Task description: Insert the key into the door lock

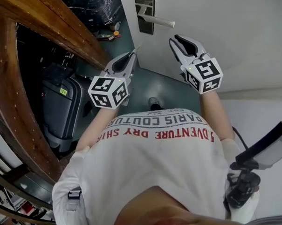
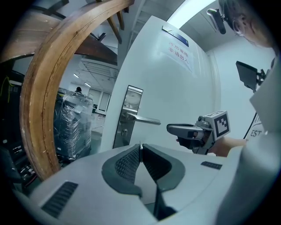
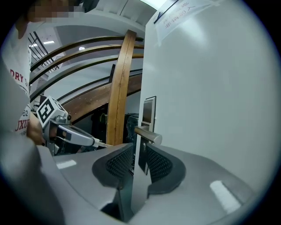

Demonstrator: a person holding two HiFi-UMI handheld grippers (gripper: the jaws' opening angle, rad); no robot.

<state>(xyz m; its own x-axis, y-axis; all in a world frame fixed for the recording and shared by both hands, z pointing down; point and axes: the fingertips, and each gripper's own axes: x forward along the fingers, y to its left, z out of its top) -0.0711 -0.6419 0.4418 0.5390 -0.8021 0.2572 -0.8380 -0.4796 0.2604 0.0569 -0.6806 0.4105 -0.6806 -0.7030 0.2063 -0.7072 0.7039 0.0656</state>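
Left gripper view shows the left gripper (image 2: pixel 140 148) with its jaws pressed together on the key (image 2: pixel 140 144). Only a thin metal sliver of the key shows at the tips. The door (image 2: pixel 184 88) stands ahead, well apart from the key. Its lock plate (image 2: pixel 132 99) lies at 11 o'clock from the jaw tips, with the keyhole (image 2: pixel 124 132) just under the handle (image 2: pixel 143 119).

The right gripper (image 3: pixel 139 149) has its jaws partly apart with nothing between the pads; the handle is only seen beyond them.

Assessment: this is the approach, and insertion has not begun.

Recommendations:
- Carry the key toward 11 o'clock until the blade is level with the keyhole and square to the plate.
- Match the blade to the slot before pushing; its orientation cannot be read here.
- Advance slowly, because so slim a hold may let the key pivot on contact.
- Keep the right gripper off the handle. The door looks free to swing.
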